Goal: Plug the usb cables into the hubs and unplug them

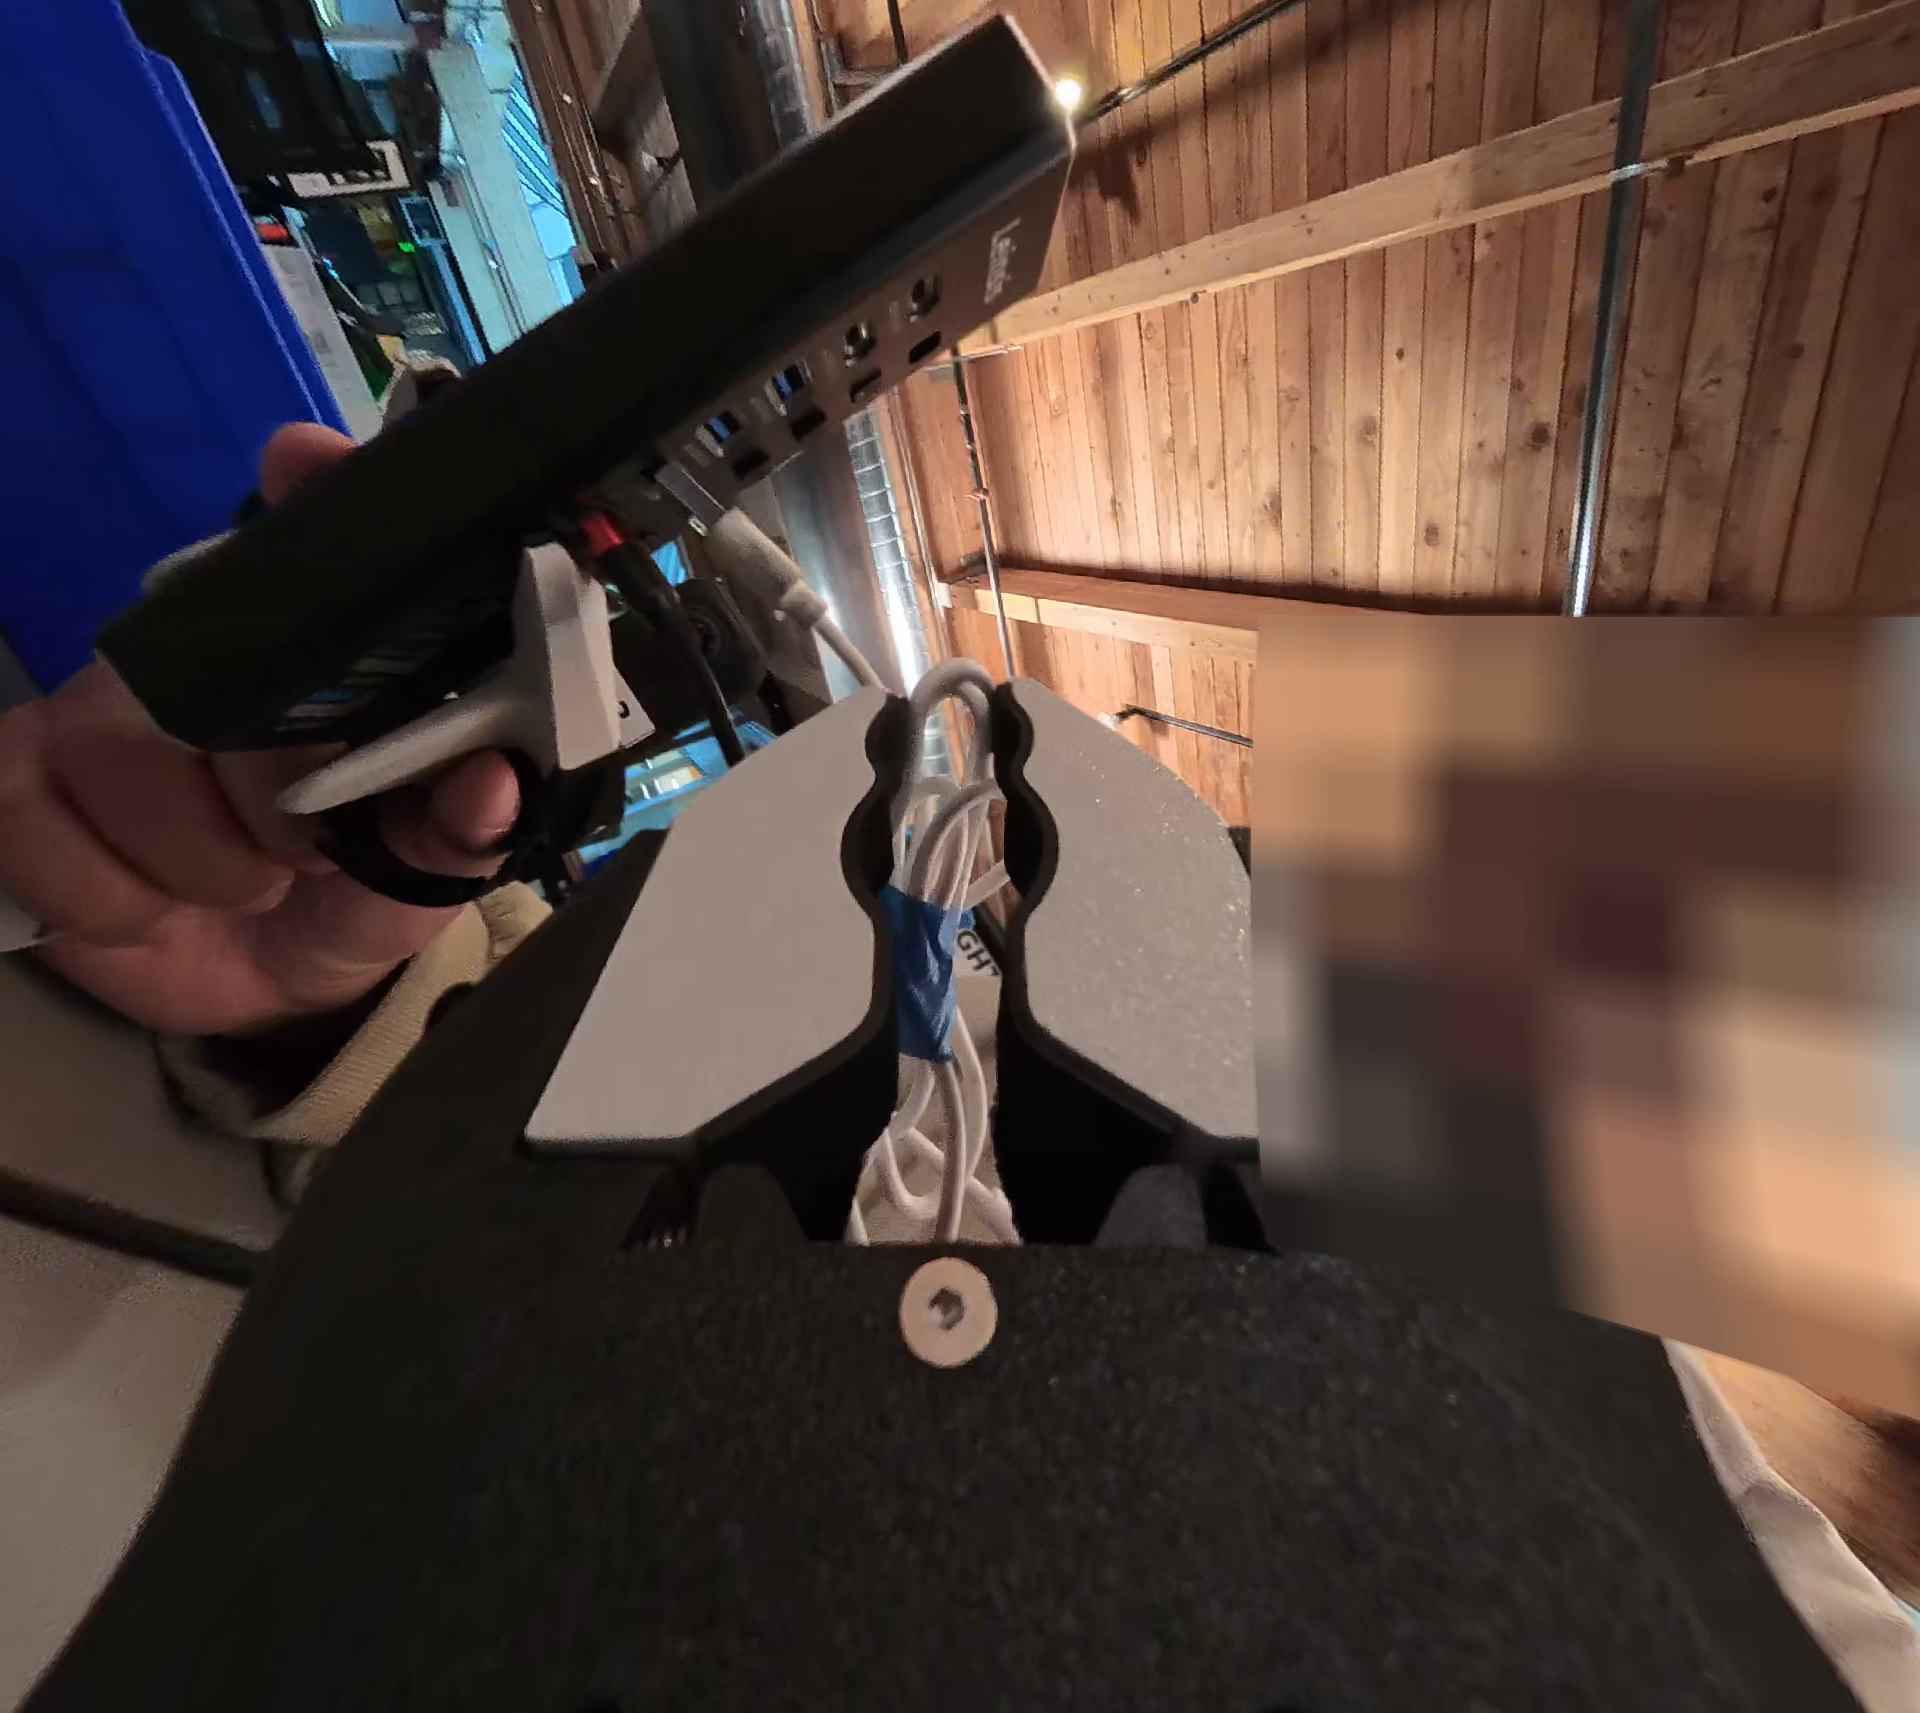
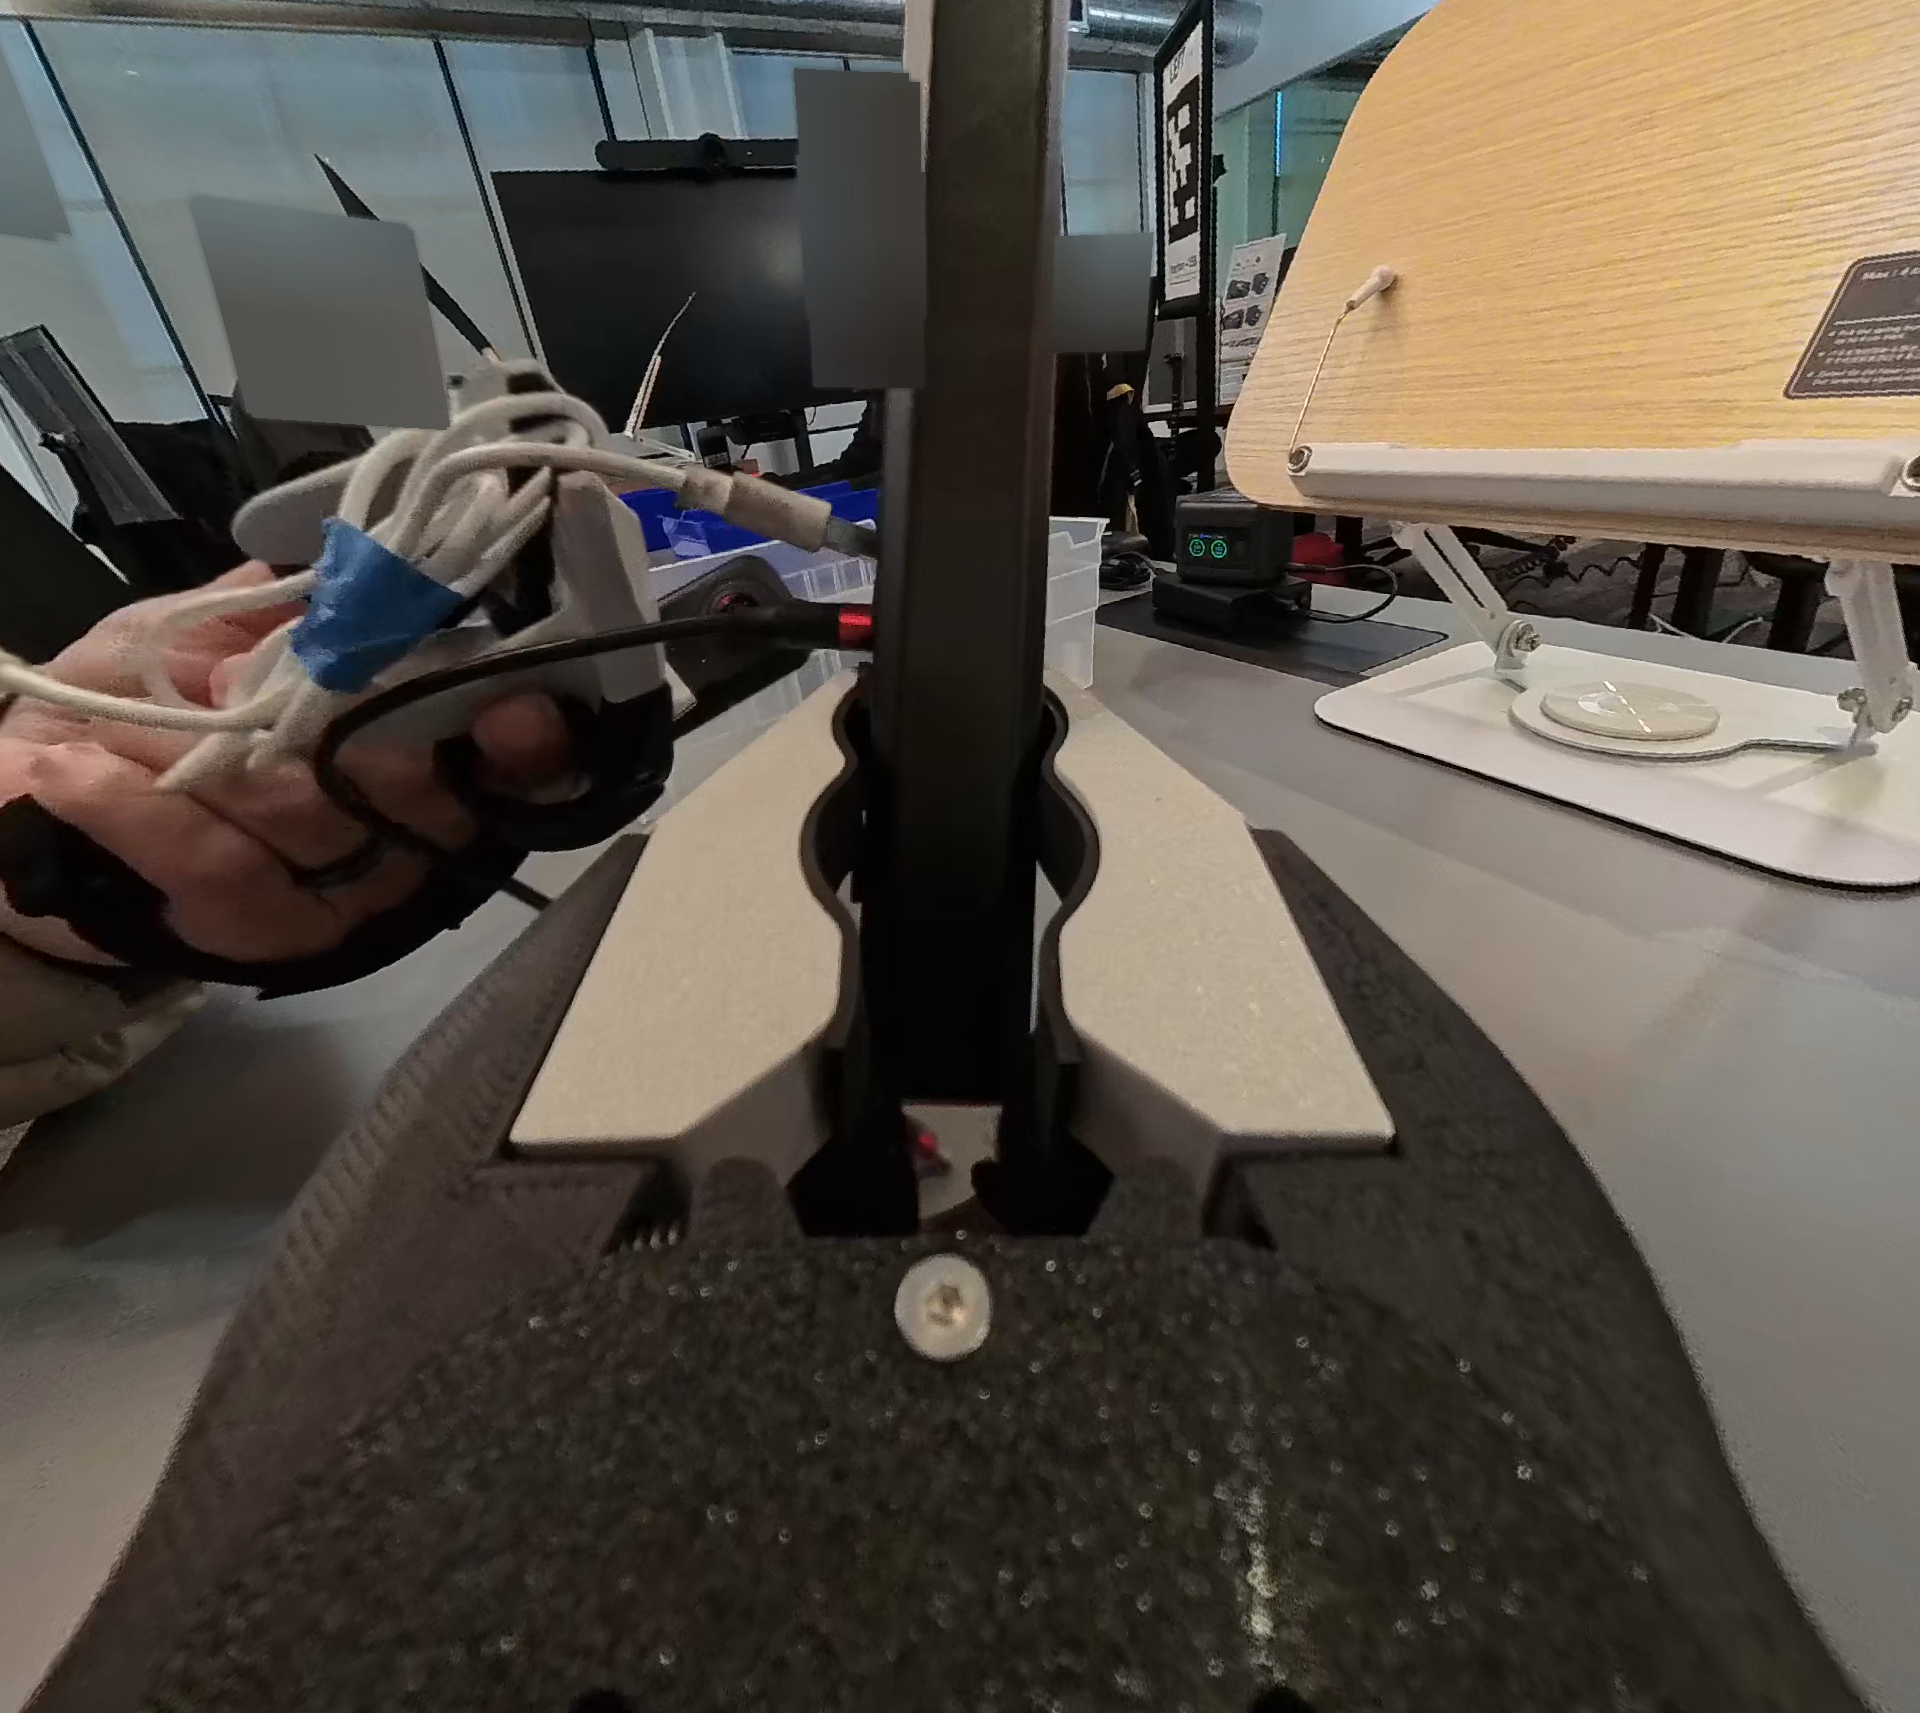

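Observation:
A long black USB hub [image 2: 987, 313] stands upright in my right gripper [image 2: 951, 728], which is shut on its lower part. My left gripper [image 1: 945, 707] is shut on a coiled white cable bundle [image 1: 940, 832] bound with blue tape [image 1: 920, 977]. The bundle's white plug [image 2: 790, 515] points at the hub's port side, its metal tip touching it; I cannot tell if it is seated. A black cable with a red collar [image 2: 852, 622] is plugged in just below. In the left wrist view the hub [image 1: 727, 333] slants up to the right, with its row of ports showing.
A wooden tilted stand [image 2: 1558, 209] on a white base [image 2: 1610, 759] sits on the grey table [image 2: 1558, 1092] at right. A small power unit [image 2: 1231, 562] and a clear bin [image 2: 1075, 603] stand behind the hub. A blue bin [image 1: 104, 313] is at far left.

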Motion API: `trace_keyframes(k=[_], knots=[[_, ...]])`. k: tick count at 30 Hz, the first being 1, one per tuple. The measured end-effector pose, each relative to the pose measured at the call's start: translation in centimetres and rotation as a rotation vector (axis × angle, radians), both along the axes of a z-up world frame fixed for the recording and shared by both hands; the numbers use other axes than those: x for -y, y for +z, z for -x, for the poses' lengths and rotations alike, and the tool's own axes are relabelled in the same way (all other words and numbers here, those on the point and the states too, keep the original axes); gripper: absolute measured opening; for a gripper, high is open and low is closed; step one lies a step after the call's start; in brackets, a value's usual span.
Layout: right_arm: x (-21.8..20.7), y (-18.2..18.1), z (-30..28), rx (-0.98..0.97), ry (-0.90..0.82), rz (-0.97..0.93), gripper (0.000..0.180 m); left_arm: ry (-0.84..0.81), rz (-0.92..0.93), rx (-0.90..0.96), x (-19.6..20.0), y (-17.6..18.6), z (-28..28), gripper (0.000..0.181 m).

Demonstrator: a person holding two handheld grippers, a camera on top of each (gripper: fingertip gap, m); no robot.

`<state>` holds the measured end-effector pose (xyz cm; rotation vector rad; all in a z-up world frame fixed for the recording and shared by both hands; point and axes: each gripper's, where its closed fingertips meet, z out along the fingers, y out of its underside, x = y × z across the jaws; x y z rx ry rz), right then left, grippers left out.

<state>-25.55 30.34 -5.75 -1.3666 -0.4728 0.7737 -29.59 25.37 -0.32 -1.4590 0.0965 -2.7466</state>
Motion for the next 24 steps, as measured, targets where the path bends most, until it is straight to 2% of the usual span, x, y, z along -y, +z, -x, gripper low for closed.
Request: trace_keyframes(k=[6, 12, 16, 20, 24], knots=[[-0.1, 0.1, -0.2, -0.017, -0.002, 0.003, 0.027, 0.051, 0.017, -0.09, -0.9, -1.2, 0.0, 0.016], [-0.3, 0.0, -0.4, 0.059, -0.066, -0.043, 0.027, 0.122, -0.028, -0.232, -1.2, -2.6, -0.5, 0.016], [-0.5, -0.4, -0.5, 0.083, -0.088, -0.037, 0.027, 0.203, -0.271, -0.459, -1.1, -3.8, -0.9, 0.019], [-0.5, -0.7, -0.3, 0.095, -0.084, -0.027, 0.027, 0.315, -0.537, -0.66, -1.5, -3.9, -0.9, 0.035], [-0.3, -0.9, 0.3, 0.108, -0.071, -0.026, 0.027, 0.346, -0.785, -0.824, -1.1, -4.4, -1.4, 0.036]])
